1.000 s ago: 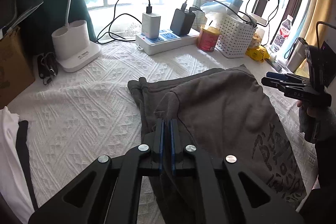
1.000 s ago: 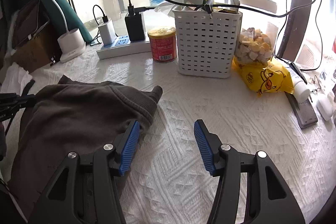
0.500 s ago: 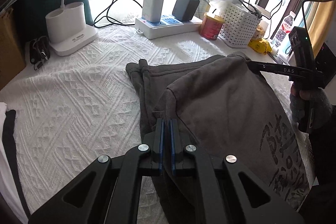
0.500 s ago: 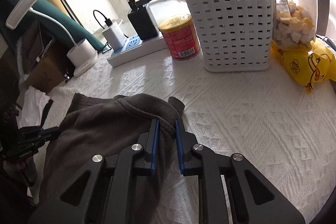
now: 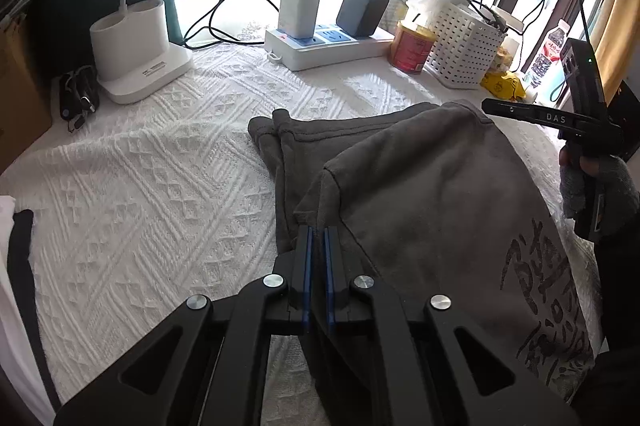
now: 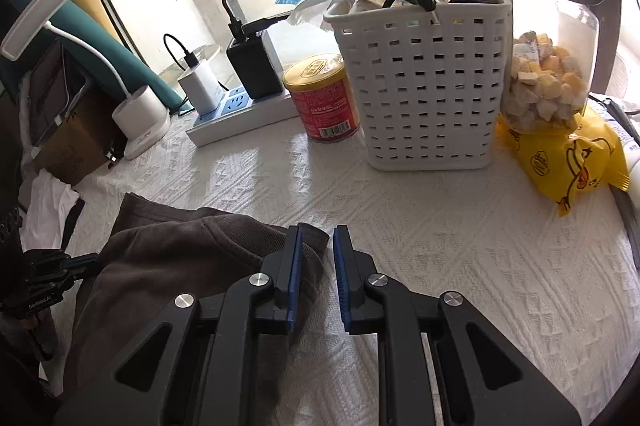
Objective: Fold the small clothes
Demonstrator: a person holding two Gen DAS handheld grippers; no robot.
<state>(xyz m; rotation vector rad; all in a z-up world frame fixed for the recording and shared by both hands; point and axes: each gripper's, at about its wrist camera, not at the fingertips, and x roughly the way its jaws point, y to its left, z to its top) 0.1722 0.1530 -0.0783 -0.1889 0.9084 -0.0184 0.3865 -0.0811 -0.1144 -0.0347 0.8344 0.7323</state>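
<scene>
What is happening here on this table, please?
A person is folding grey shorts on a white textured cloth, with a gripper in each hand. The left gripper is shut on a folded edge near the camera. The right gripper has just been closing on the far corner, which sits between its pads.

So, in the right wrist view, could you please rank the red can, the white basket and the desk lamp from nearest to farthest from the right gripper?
1. White basket, straight ahead of the right gripper, slightly right.
2. Red can, just left of the basket, a little farther back.
3. Desk lamp, far left by the cardboard box.
</scene>
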